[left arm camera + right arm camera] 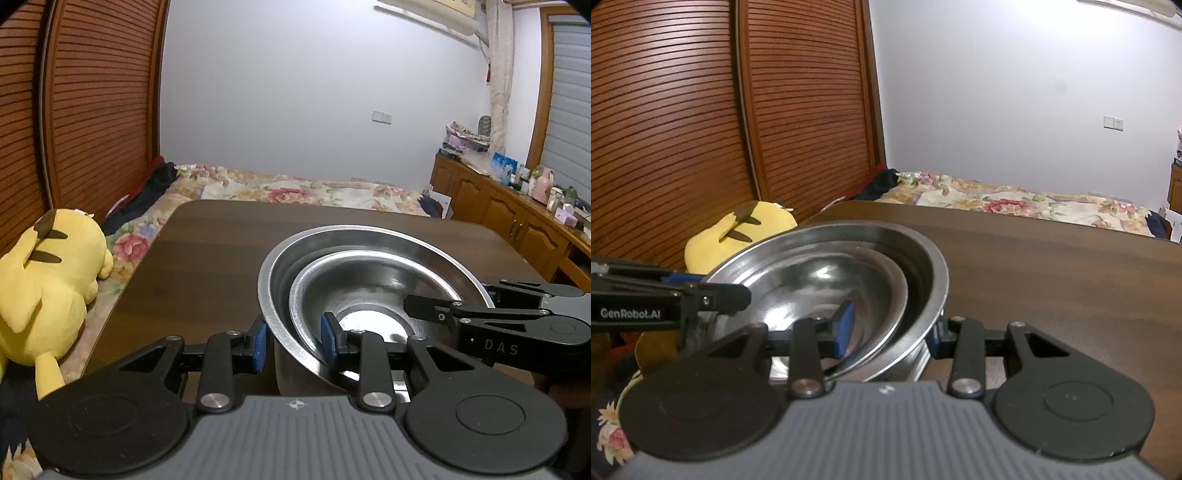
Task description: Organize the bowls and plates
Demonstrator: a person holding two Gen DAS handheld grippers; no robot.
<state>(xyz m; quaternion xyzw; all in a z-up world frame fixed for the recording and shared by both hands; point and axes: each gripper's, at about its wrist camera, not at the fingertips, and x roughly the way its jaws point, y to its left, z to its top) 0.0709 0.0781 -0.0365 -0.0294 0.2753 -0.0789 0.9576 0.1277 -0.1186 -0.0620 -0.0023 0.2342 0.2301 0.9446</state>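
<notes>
Beside the table [207,266], yellow plush toy [48,280].

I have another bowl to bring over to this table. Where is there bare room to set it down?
The dark table is bare from the nested steel bowls out to its far edge by the floral bed, and along its left side toward the yellow plush toy. In the right wrist view it is also bare right of the bowls. The near edge is crowded: the left gripper and right gripper straddle the bowls' rims.
</notes>
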